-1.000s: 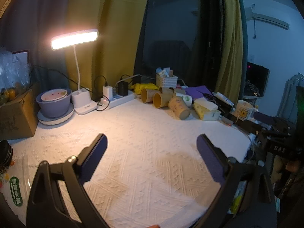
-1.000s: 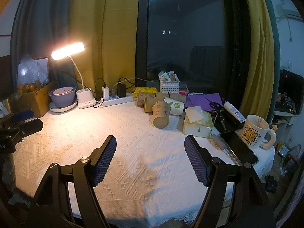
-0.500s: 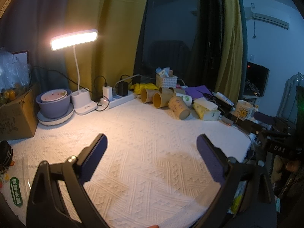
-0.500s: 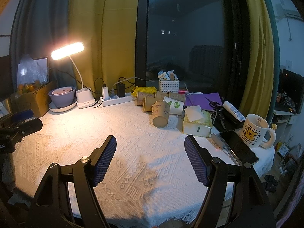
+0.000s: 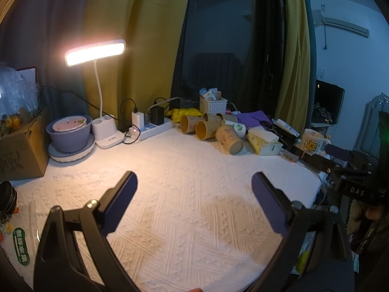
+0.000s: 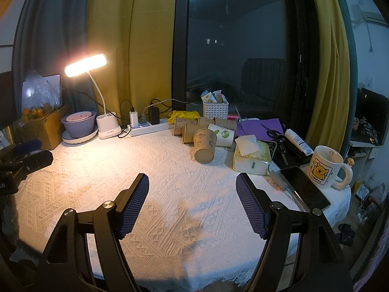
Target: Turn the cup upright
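Left gripper (image 5: 194,189) spread wide, grasping nothing, above white woven tablecloth (image 5: 184,170). Right gripper (image 6: 192,189) likewise parted and bare. At one o'clock (right view), tan paper cup (image 6: 204,145) on its side, just beside pale tissue box (image 6: 251,158); lit white desk lamp (image 6: 85,65) at eleven.

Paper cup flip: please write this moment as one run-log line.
left gripper: open, empty | right gripper: open, empty | paper cup: on its side, untouched | phase: approach not begun
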A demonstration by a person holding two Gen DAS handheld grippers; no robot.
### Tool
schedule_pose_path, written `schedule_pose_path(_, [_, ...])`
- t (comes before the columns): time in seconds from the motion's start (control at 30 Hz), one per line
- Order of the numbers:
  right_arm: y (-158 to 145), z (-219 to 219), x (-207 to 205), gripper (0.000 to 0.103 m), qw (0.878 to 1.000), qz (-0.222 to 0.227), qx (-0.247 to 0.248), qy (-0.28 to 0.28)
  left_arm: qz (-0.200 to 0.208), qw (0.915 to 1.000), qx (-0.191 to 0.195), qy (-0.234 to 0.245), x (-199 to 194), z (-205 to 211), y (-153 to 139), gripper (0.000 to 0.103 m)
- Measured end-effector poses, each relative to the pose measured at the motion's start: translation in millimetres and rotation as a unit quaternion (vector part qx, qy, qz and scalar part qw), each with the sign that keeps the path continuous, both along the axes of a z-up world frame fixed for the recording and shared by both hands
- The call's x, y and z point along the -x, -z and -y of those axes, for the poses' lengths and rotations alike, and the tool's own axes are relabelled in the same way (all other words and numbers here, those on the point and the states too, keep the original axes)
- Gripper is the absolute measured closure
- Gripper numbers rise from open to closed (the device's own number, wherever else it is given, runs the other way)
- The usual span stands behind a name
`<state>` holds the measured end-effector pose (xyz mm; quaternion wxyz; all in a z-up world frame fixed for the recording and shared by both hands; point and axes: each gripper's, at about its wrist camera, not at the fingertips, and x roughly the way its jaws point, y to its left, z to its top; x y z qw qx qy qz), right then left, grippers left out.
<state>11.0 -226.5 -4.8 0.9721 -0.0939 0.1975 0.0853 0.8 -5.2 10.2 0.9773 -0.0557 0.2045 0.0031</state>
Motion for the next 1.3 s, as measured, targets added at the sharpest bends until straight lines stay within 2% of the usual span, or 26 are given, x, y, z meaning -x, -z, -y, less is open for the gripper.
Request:
schedule_pose_path(0.6, [0, 3, -3, 0.026, 1.000, -0.003, 0.000, 0.001, -0.003, 0.9999, -0.007, 0.007, -13, 4, 0, 0.007])
schedule_pose_path(1.3, [2, 29, -75, 0.026, 0.999, -0.032, -0.020, 0.010, -0.047, 0.9983, -0.027, 0.019, -88, 26, -1, 0.007])
